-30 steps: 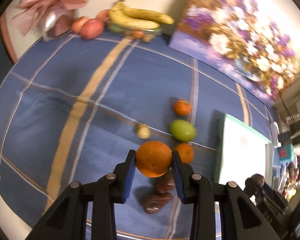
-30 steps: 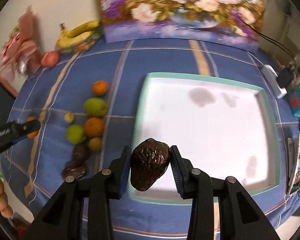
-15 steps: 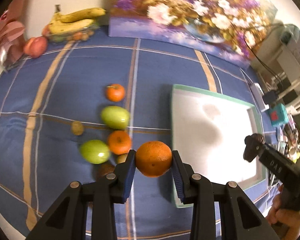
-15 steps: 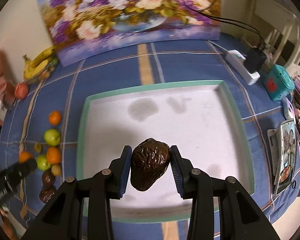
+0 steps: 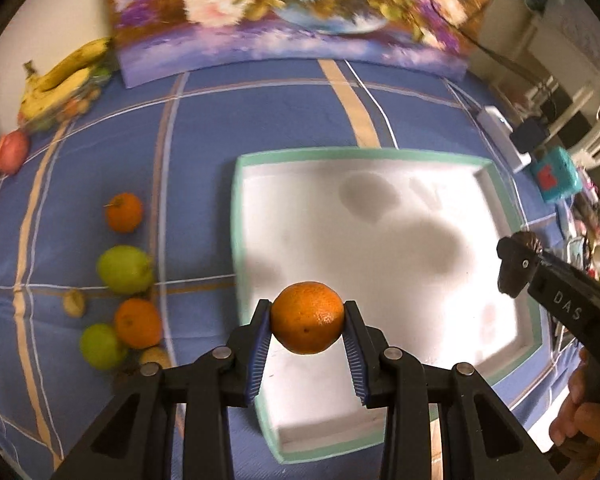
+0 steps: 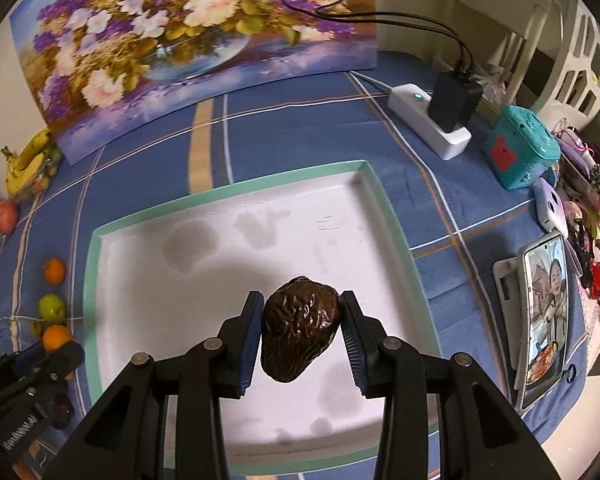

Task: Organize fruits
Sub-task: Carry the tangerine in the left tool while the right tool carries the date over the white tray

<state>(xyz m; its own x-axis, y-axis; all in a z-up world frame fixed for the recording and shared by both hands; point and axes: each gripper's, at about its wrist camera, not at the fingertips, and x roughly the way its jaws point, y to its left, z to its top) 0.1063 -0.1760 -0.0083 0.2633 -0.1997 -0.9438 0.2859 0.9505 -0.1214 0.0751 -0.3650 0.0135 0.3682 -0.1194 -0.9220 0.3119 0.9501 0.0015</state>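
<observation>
While your left claw (image 5: 307,320) grips the orange (image 5: 307,317) and your right claw (image 6: 300,330) clasps the dark wrinkled fruit (image 6: 299,329), both hang above the tray (image 6: 96,240), ready for sorting; loose fruit waits at nine o'clock.

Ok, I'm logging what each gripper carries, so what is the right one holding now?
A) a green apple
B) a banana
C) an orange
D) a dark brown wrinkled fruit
D: in the right wrist view the right gripper has its fingers closed on a dark brown wrinkled fruit above the tray; the orange is in the left gripper.
</observation>
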